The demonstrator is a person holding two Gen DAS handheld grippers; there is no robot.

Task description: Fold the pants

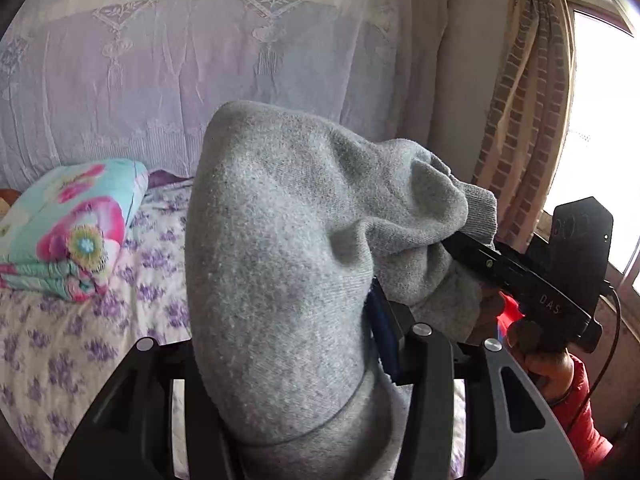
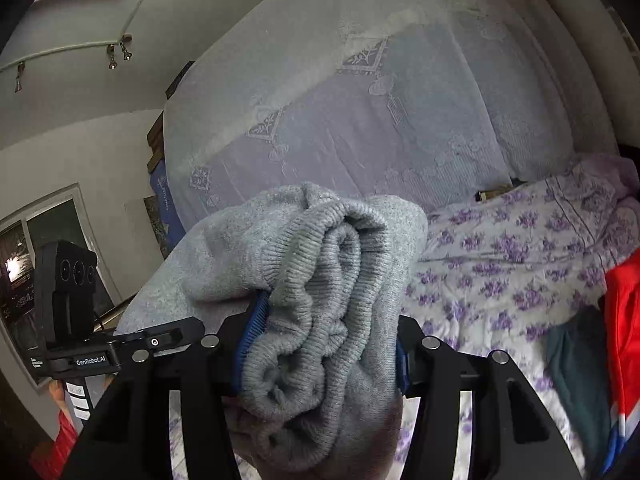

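Left wrist: one grey pants [image 1: 280, 260], two grippers [image 1: 288, 344] [image 2: 320, 344] clamping.

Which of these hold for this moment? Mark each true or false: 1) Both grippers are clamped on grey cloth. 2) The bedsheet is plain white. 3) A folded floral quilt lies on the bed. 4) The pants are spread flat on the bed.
1) True: the left gripper and the right gripper each pinch the grey pants.
2) False: the bedsheet has purple flowers.
3) True: the quilt lies folded on the bed.
4) False: the pants are bunched in the grippers.
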